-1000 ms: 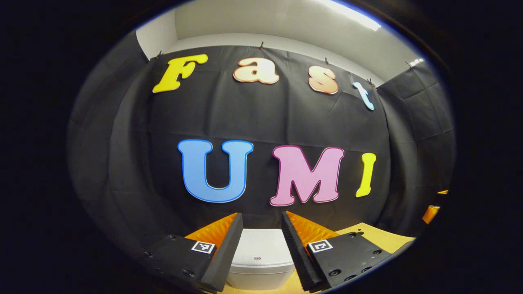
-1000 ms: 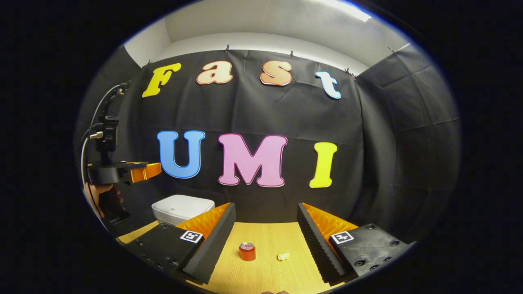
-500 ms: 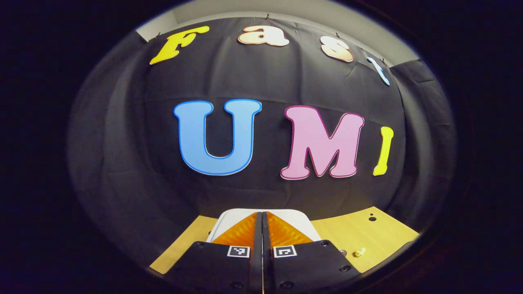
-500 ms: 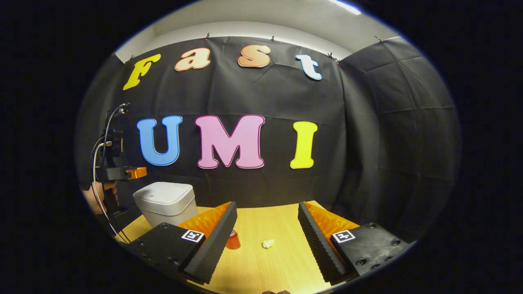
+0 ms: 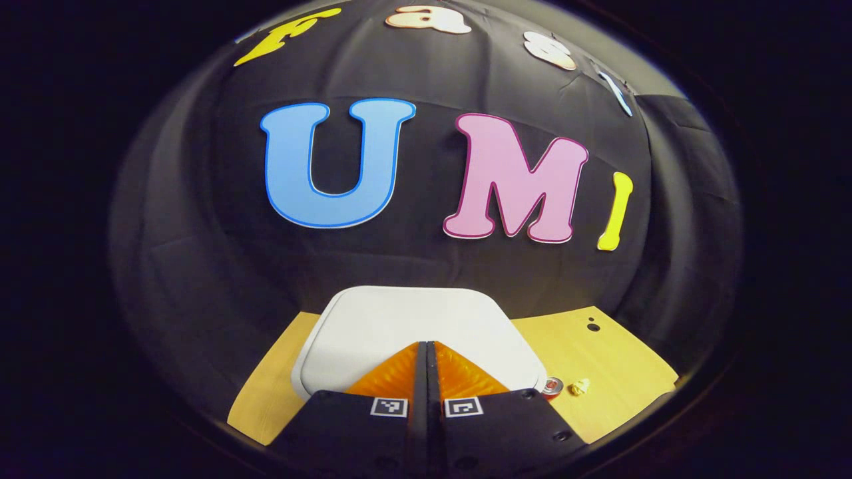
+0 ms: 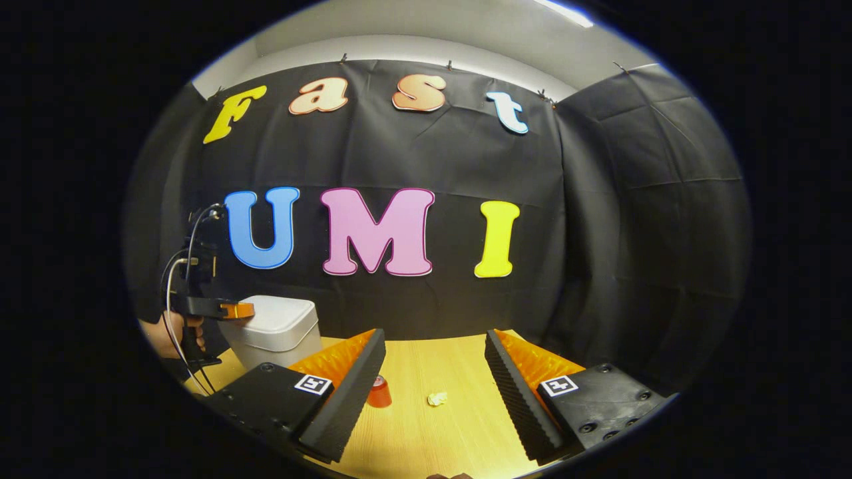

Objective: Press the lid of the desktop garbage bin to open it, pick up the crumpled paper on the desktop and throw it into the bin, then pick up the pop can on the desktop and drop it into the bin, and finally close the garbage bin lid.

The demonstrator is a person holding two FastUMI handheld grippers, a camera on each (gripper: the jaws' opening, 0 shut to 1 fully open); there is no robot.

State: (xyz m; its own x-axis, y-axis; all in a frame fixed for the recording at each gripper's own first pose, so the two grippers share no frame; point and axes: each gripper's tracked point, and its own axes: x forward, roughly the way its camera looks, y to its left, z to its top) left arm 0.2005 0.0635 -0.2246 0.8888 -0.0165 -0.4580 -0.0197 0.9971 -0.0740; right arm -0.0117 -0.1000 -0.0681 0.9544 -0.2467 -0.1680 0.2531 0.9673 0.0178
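My left gripper [image 5: 426, 346], fingers together, sits at the white lid [image 5: 413, 319] of the bin [image 6: 276, 332], which is at the desktop's left. I judge the lid stiff and springy, best pressed near its front. My right gripper [image 6: 434, 362] hangs apart above the crumpled paper [image 6: 436, 398] and red pop can [image 6: 379, 392].

A white garbage bin [image 6: 276, 330] with a white lid [image 5: 418, 330] is sitting on a pale yellow wood-grain desktop [image 6: 439, 426]. Nearer, a red pop can [image 6: 379, 392] is showing beside pale cream crumpled paper [image 6: 436, 398].
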